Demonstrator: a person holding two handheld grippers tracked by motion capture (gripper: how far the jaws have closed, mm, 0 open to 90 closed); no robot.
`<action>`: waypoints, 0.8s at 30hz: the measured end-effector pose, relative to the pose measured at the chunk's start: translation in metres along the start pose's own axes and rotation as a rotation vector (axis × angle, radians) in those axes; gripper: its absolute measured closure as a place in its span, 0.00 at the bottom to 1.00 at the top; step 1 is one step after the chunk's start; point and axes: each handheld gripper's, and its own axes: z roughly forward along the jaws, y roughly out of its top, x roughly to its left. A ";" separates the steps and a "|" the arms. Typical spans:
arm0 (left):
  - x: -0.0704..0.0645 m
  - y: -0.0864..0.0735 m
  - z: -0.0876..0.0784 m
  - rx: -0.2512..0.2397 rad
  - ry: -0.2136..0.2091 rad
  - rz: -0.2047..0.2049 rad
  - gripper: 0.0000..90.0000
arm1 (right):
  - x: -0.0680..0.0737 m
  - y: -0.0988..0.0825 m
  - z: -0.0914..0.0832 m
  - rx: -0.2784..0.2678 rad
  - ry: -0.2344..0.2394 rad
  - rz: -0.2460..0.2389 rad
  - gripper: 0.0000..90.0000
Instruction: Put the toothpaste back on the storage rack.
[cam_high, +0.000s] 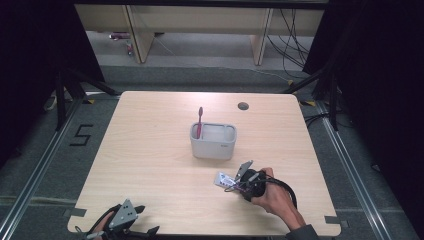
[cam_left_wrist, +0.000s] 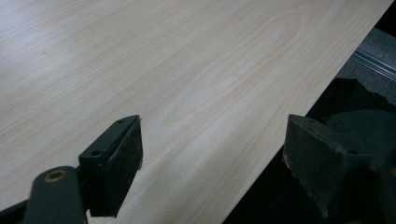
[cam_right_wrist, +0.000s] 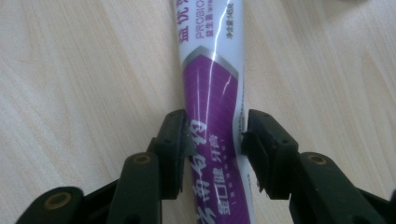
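At the near left corner of the desk we note the left hand-held gripper resting idle, its jaws standing well apart over bare wood with nothing between them. Toward the middle stands a grey holder with a pink toothbrush upright in its left end. Just in front of the holder and to its right lies the toothpaste tube, flat on the desk, white and purple. The right hand-held gripper straddles its purple section; one pad appears to touch the tube's side, while on the other side contact looks at most slight, so we judge the jaws not yet clamped. No firm squeeze is evident. For a sound pick-up, we recommend closing squarely across the tube's width, keeping the pads level with the desk so the soft body does not roll or buckle, and lifting only once both pads bear evenly. Excess pressure risks denting the tube.
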 end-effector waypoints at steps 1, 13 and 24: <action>0.000 0.000 0.000 0.001 0.001 0.001 0.22 | 0.000 0.000 0.000 -0.001 0.005 -0.001 0.67; -0.002 0.000 0.000 -0.013 -0.015 -0.019 0.22 | -0.007 0.010 0.001 0.031 0.021 0.018 0.72; -0.002 0.000 -0.001 -0.006 -0.014 -0.011 0.22 | -0.017 0.012 0.004 0.060 0.041 0.044 0.79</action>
